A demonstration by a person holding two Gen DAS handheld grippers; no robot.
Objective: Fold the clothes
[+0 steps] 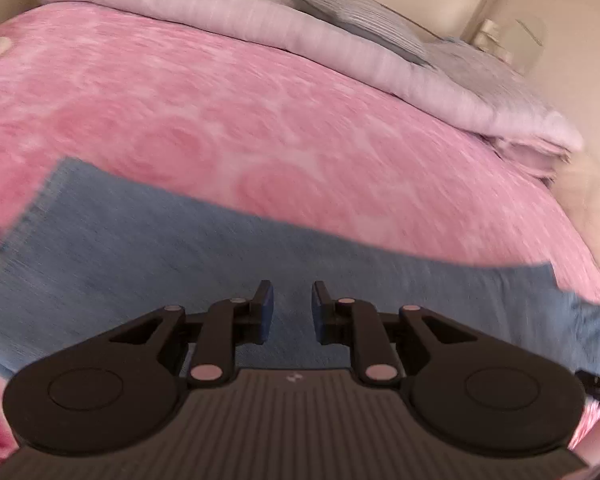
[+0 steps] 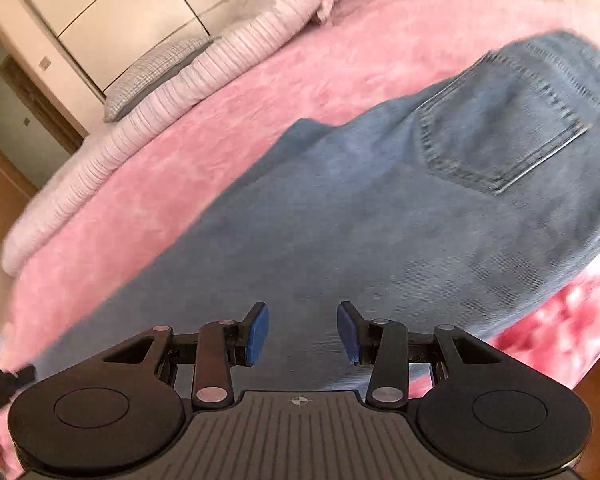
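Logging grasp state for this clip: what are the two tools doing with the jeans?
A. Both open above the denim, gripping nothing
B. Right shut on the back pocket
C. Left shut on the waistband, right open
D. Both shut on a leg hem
A: the left tool and right tool both show a clear gap between their blue pads, with the jeans lying flat on the pink blanket.

Bedroom with a pink-covered bed (image 1: 260,112)

A pale folded duvet (image 1: 220,12) lies along the bed's far edge, with a grey pillow (image 1: 356,16) on it. Behind the bed stands a cream wardrobe (image 2: 112,12) with sliding doors. Beside the wardrobe is a dark doorway (image 2: 20,92) with a wooden frame. Soft daylight falls over the bed; both views are motion-blurred.
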